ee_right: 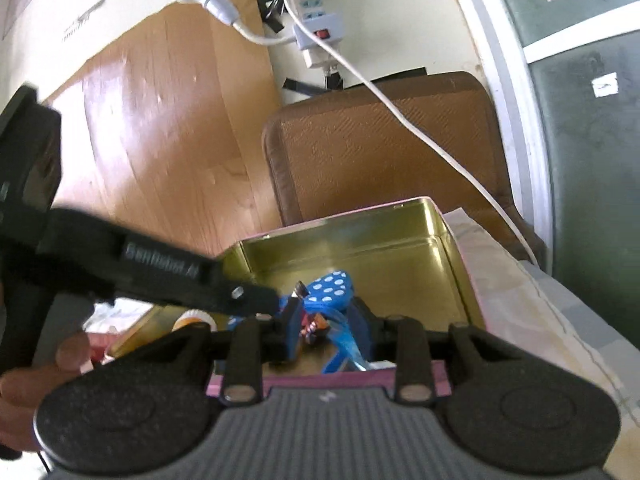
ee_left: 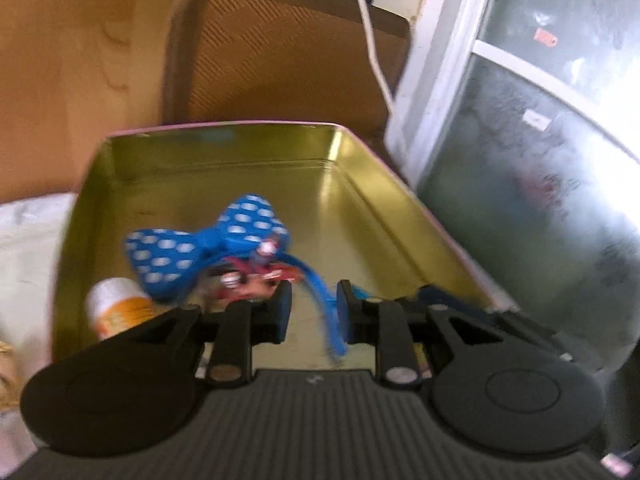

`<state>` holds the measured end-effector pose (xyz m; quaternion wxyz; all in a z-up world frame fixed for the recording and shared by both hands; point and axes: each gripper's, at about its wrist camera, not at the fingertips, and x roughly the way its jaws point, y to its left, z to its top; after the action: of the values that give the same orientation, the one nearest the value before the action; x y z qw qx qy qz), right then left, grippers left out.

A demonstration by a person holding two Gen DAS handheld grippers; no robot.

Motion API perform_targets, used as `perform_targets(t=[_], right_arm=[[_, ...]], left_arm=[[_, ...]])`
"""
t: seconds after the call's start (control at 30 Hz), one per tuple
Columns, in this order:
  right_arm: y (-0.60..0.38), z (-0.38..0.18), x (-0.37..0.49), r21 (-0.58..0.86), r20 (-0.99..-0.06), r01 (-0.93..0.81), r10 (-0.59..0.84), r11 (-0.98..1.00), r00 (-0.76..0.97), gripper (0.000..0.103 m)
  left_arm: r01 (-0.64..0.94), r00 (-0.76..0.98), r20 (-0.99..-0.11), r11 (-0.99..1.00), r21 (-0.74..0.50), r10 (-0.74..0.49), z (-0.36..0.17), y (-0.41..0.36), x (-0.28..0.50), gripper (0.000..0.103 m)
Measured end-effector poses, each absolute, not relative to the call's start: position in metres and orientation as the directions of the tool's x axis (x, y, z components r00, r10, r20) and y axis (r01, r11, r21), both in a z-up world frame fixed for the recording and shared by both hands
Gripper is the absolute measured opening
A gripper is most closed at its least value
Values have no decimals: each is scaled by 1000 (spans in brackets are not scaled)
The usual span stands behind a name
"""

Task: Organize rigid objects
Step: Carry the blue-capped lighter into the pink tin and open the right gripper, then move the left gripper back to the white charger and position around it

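An open gold-lined tin [ee_left: 224, 152] with a pink outside holds a blue polka-dot bow [ee_left: 208, 240] with a small doll face under it, a blue strap [ee_left: 326, 312] and a white and orange bottle [ee_left: 118, 306]. My left gripper [ee_left: 314, 308] is open over the tin's near part; the strap hangs between its fingers. In the right wrist view the tin [ee_right: 400, 224] shows the bow [ee_right: 330, 286]. My right gripper [ee_right: 330, 334] is open at the tin's near edge, with the strap and doll between its fingers. The left gripper's arm [ee_right: 160, 276] reaches in from the left.
A brown woven chair back [ee_right: 384, 140] stands behind the tin. A white cable [ee_right: 440, 152] runs from a power strip [ee_right: 316, 24] on the wall. A frosted window [ee_left: 540, 160] is at the right. Pale bedding [ee_right: 540, 320] lies under the tin.
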<state>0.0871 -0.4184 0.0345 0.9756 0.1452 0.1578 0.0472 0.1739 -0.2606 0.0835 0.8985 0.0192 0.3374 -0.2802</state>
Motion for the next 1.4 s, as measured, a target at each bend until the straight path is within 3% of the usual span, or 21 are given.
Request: perform_targets(t=[0.13, 0.5, 1.4], right_arm=[[-411, 39, 78, 320, -283, -59, 155, 946, 947, 28], [-366, 48, 45, 363, -264, -106, 211, 926, 941, 33], [-243, 43, 28, 298, -386, -207, 316, 932, 867, 36]], left_arm=[[477, 690, -598, 877, -48, -408, 88, -244, 153, 27], [383, 788, -542, 922, 60, -292, 92, -182, 105, 31], [182, 825, -545, 983, 6, -149, 53, -52, 74, 33]])
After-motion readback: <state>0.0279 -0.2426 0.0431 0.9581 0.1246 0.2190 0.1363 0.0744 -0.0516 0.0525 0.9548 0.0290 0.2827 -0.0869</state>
